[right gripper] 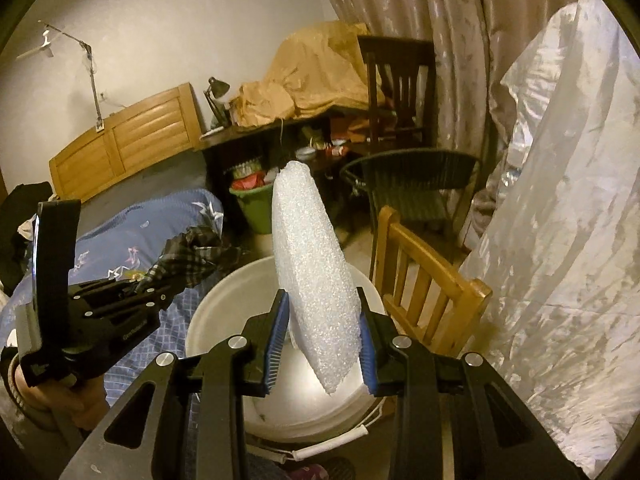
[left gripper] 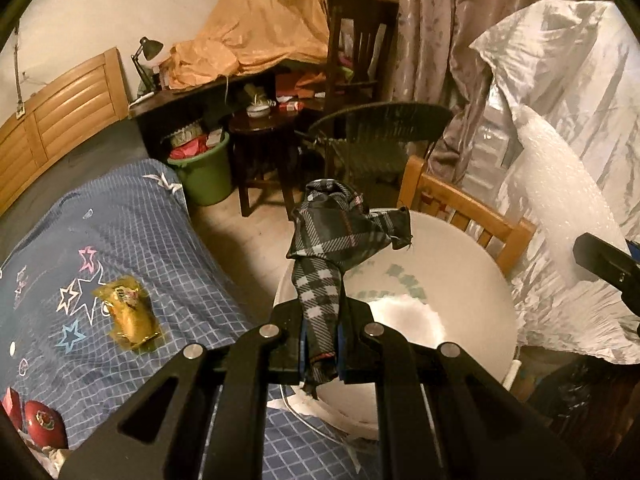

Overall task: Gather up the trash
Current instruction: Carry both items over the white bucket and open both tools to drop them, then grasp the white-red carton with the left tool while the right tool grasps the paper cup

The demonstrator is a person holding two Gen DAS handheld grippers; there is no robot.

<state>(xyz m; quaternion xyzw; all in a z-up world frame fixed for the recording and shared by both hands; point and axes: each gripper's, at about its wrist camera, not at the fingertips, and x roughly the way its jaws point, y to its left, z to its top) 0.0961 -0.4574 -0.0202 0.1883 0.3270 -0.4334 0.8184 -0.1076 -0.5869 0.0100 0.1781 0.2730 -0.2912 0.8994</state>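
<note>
Over the white bucket (right gripper: 224,300), foam sheet (right gripper: 316,280) clamped between right gripper (right gripper: 324,344) pads.

A dim, warmly lit bedroom is shown, with a pale wall (right gripper: 160,20) and light floor (left gripper: 244,236). A bed under a blue checked quilt (left gripper: 132,240) is backed by a wooden headboard (left gripper: 60,112). Patterned curtains (left gripper: 432,28) hang behind a dark wicker chair (left gripper: 376,136), a light wooden chair (right gripper: 424,284) and a dark desk (left gripper: 192,100) bearing a lamp (left gripper: 148,50).
</note>
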